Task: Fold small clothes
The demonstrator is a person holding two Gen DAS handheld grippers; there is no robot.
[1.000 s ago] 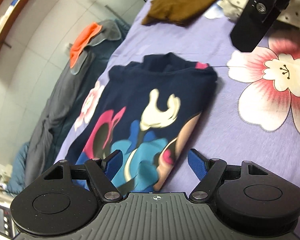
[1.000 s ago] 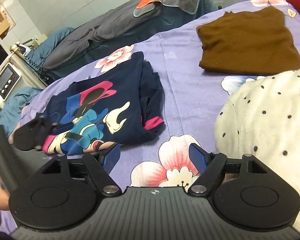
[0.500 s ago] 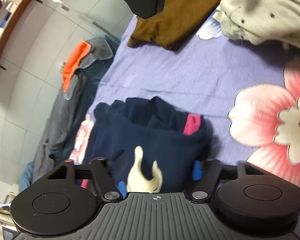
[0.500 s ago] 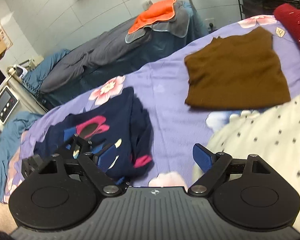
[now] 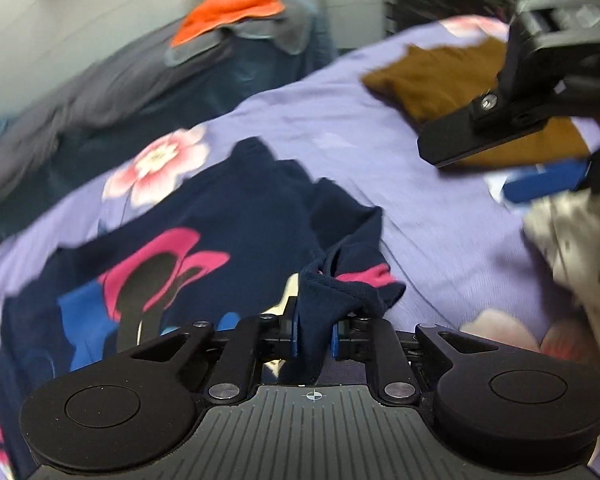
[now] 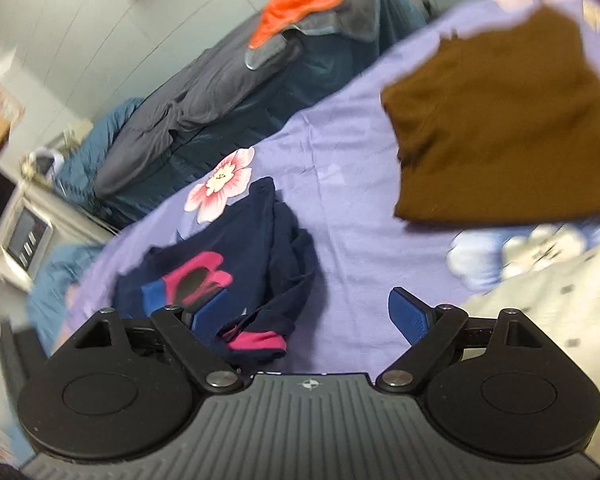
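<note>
A: While the left tongs (image 5: 311,338) pinch a bunched fold of the navy top (image 5: 220,220), having just closed on it, which way does the rest of it lie?

B: In the left wrist view it spreads from the tongs toward the middle left of the frame, its long axis running up to the pink flower print on the purple bed (image 5: 440,216). The pink cuff (image 5: 366,278) sits just right of the pinched fold.

A: And the right tongs (image 6: 308,314)?

B: Wide apart, having just been opening, with nothing pressed between the pads. In their own view the pink cuff lies low between them, nearer the left pad, so the left hand is the one on the cloth.

A: Anything in the way?

B: The brown garment (image 6: 500,128) lies well apart at upper right, the dotted cream garment (image 6: 560,300) near at lower right. I judge the fold line clear.
</note>
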